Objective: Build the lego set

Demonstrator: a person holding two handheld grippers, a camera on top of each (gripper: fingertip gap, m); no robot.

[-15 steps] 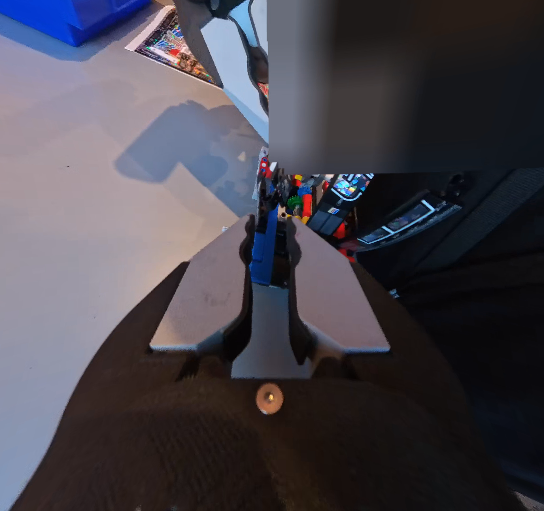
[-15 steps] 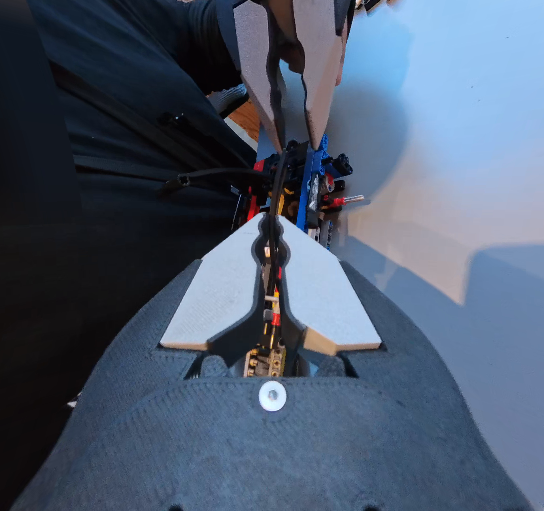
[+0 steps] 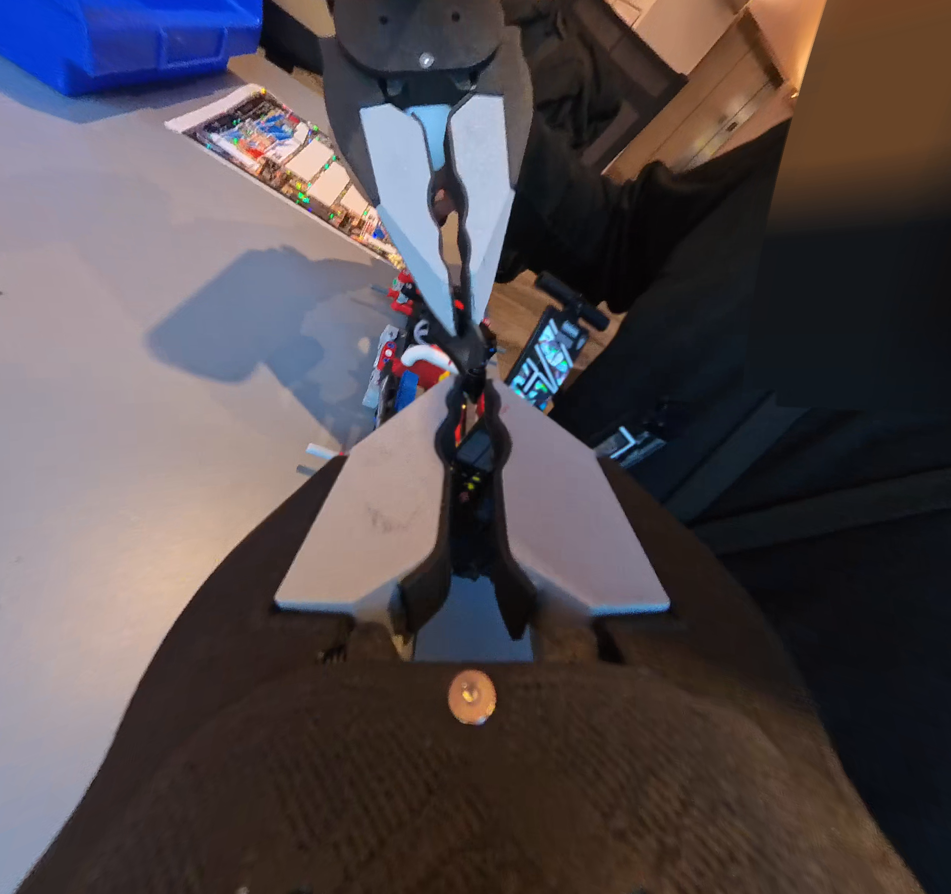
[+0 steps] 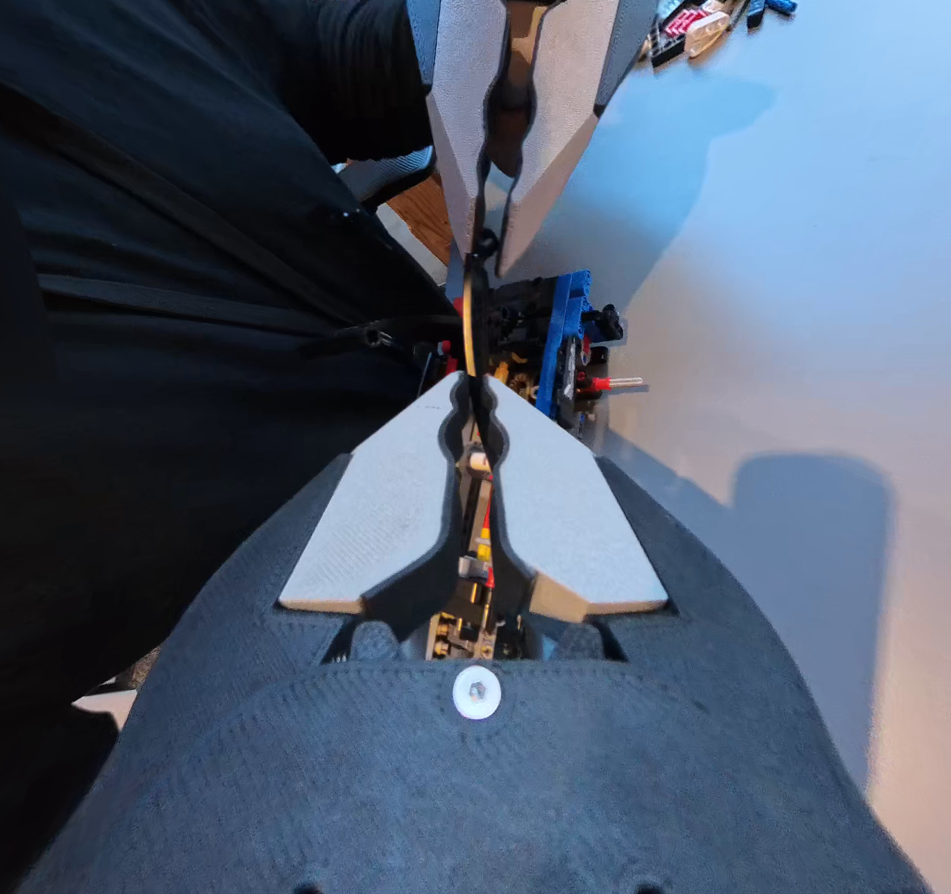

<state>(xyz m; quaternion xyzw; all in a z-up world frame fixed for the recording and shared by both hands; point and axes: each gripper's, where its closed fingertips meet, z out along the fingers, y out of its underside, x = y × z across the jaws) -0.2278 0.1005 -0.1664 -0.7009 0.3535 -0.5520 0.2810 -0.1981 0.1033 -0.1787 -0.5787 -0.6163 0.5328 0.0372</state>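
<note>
Grey table: both grippers, L & R, fingers clamped on lego model.

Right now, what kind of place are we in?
Probably an indoor hobby or work room: a grey table with a blue storage bin, a printed instruction booklet, and loose lego pieces beside a half-built lego model.

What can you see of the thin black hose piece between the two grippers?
The thin black hose is a slim, glossy, flexible-looking strand that bows in a shallow curve. Its far end is pinched between the left gripper fingers; its near end runs between the right gripper fingers. It hangs beside the blue, black and red lego model, above the grey table. Whether it plugs into the model is hidden.
</note>
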